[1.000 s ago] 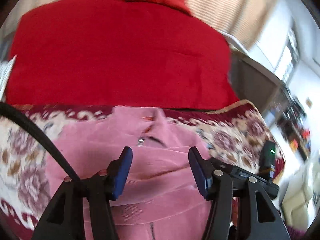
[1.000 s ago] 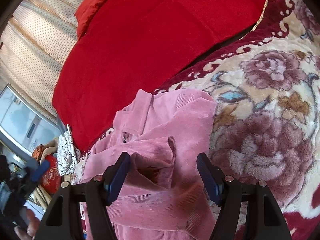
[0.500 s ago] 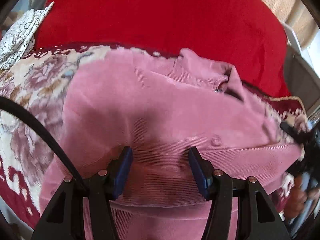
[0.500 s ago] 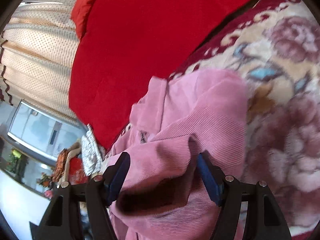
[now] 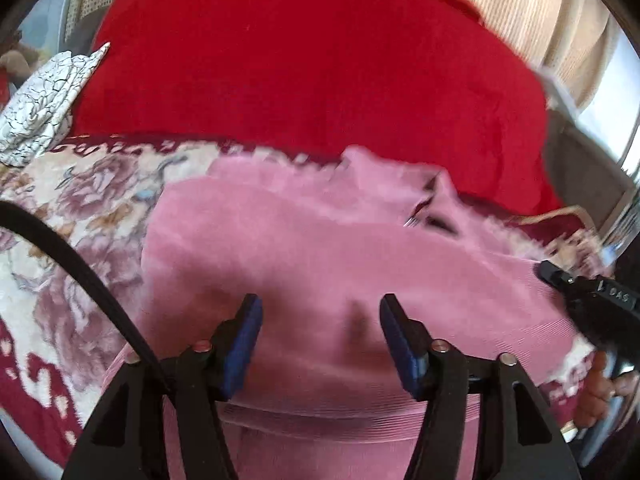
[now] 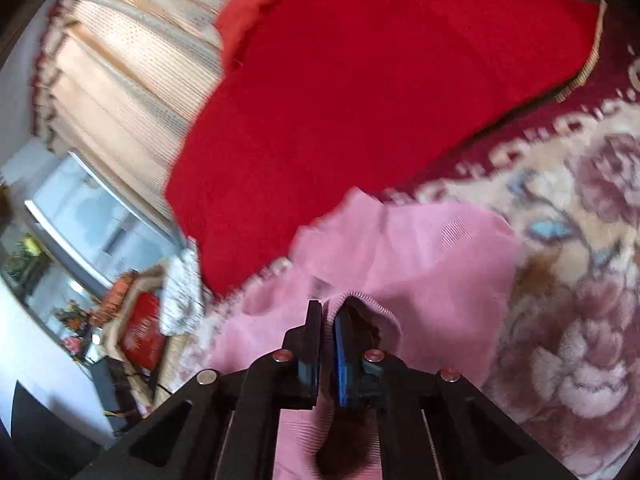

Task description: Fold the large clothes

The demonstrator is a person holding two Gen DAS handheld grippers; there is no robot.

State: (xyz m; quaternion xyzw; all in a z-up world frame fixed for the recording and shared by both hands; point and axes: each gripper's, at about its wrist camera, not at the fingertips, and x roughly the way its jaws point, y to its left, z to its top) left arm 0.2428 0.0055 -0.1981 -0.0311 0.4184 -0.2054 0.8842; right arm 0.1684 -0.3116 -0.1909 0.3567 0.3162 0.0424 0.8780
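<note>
The right gripper (image 6: 328, 320) has snapped shut since a moment ago, pinching a ribbed cuff of the pink jacket (image 6: 420, 280) at lower centre, likely to carry the sleeve across for a fold. The left gripper (image 5: 320, 320), lower now, hovers with jaws opening, nothing pinched, jacket spread beneath it on the floral blanket (image 5: 80, 208). Beyond, the red cover (image 5: 300, 72) fills the upper frame. No readable writing, only blurred marks on the other tool at the right edge.
</note>
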